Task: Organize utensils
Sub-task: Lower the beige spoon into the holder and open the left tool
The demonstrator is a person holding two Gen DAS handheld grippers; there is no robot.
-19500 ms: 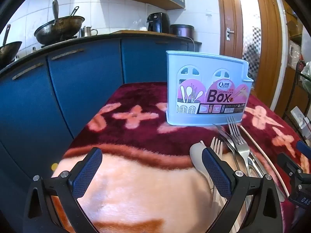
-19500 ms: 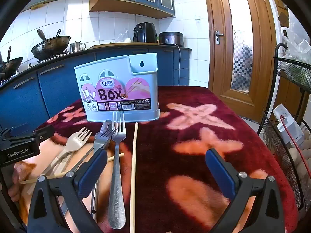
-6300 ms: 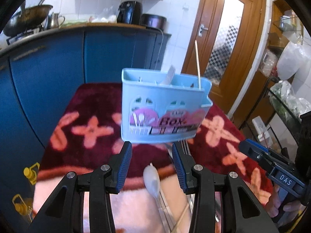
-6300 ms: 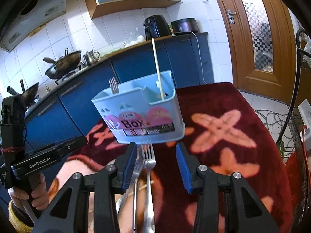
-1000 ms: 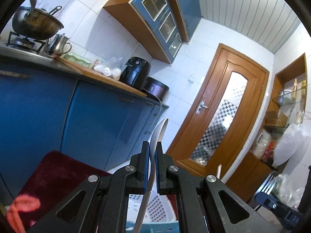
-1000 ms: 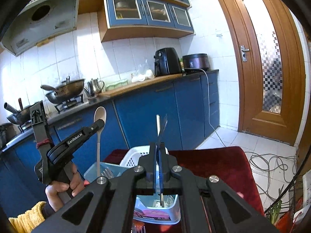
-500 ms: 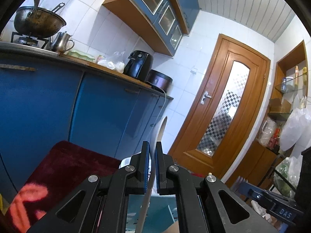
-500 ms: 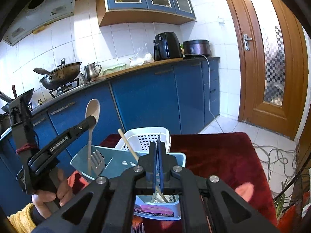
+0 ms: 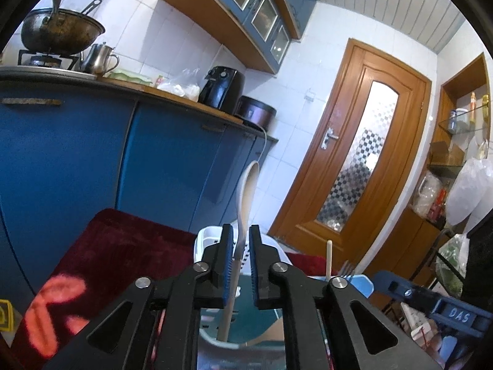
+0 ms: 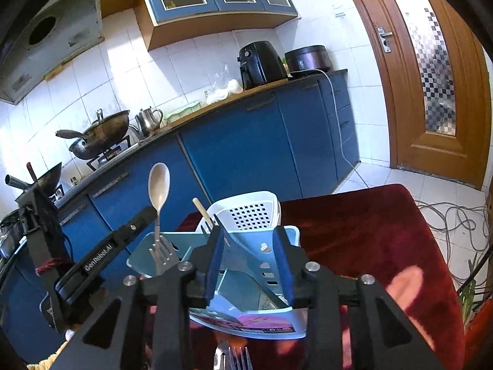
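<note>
A pale wooden spoon (image 9: 248,185) stands upright between the fingers of my left gripper (image 9: 241,228), its handle end down in the light blue utensil box (image 9: 357,283). The jaws are opening; the handle leans on the left pad and a slit shows beside the right pad. From the right wrist the spoon (image 10: 158,185) rises over the box's left compartment (image 10: 138,259) beside a fork (image 10: 161,256). My right gripper (image 10: 248,229) hovers over the box, jaws opening, nothing pressed between the pads. A chopstick (image 10: 201,211) and fork tines (image 9: 348,266) stick up by its left finger.
A white perforated basket (image 10: 252,212) stands right behind the box. The table wears a dark red blanket (image 10: 369,231). More forks (image 10: 237,357) lie on it in front of the box. Blue kitchen cabinets (image 10: 262,154) run behind, and a wire rack (image 9: 446,262) stands at the right.
Both grippers have sunk toward the box. The right jaws have parted and let go of the thin utensil. The left jaws have parted a little around the spoon.
</note>
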